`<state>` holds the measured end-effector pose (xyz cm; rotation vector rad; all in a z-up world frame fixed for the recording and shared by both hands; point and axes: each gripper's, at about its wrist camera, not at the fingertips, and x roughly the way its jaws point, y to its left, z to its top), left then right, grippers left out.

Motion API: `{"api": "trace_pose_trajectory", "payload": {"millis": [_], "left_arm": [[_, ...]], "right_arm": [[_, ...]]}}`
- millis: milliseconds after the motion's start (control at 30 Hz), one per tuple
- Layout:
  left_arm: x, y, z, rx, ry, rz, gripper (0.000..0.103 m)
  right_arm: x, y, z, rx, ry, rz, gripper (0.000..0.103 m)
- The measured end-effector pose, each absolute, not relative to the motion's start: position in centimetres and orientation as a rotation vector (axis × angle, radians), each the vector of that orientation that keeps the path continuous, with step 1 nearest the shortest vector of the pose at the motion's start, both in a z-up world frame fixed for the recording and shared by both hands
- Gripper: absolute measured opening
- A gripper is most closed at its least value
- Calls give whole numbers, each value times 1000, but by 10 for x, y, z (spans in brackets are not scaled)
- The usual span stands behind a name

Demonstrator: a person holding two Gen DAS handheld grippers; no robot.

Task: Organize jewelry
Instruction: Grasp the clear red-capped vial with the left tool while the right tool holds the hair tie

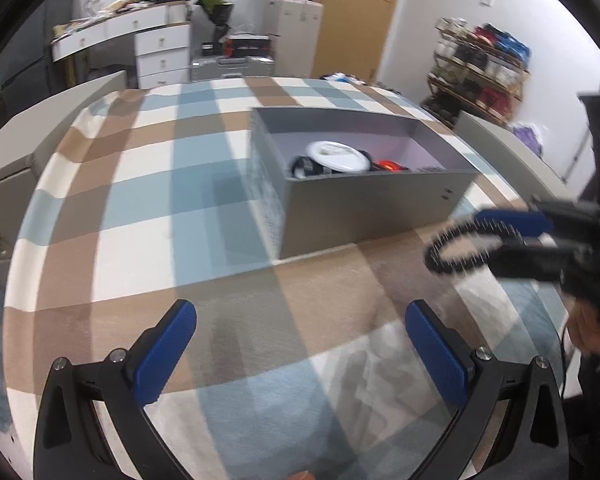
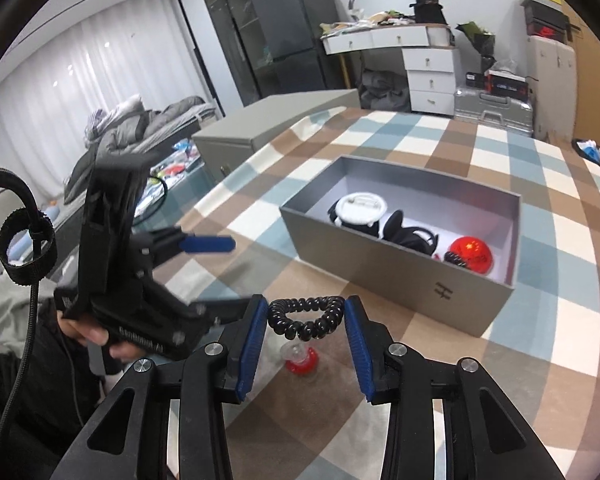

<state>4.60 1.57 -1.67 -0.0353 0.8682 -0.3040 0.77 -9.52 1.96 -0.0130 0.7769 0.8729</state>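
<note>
My right gripper [image 2: 306, 320] is shut on a black coiled hair tie [image 2: 305, 318], held above the checked tablecloth just in front of the grey box [image 2: 380, 264]; the hair tie also shows in the left wrist view [image 1: 454, 248]. The box [image 1: 360, 208] holds a white round item [image 2: 360, 208], black coiled ties [image 2: 408, 232] and a red badge [image 2: 470, 254]. A small red and clear piece [image 2: 300, 358] lies on the cloth under my right gripper. My left gripper [image 1: 300, 344] is open and empty over the cloth, left of the right gripper.
The table has a blue, brown and white checked cloth [image 1: 160, 200]. Grey cabinets [image 2: 252, 128] stand beside the table. White drawers [image 1: 162, 54], a shelf [image 1: 480, 68] and a bed [image 2: 140, 128] stand around the room.
</note>
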Motion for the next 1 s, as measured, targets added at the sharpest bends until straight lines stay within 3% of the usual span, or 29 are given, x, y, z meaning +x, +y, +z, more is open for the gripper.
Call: {"api": "trace_pose_trajectory", "payload": {"millis": [433,567,667,733,800,867,1000], "left_arm": [[34,-24,-15,76,881,-450,99],[37,-35,-22,99,913,-453,86],[35,-42,-24,114,906,-459,69],[34,-45,-22,130,899,-457,50],[33,-44,-21,122,895,-470,20],[33,-43,-22,115,894,-477,14],[32,-42,-19,113,871,-462,14]], "right_arm": [[15,-115,27,25,763,845,39],[15,-115,26,19,770,844,39],[15,-117,27,19,769,843,39],[15,-117,28,21,767,842,39],[15,-118,28,23,765,842,39],[15,-118,28,22,765,842,39],[15,-119,28,21,766,844,39]]}}
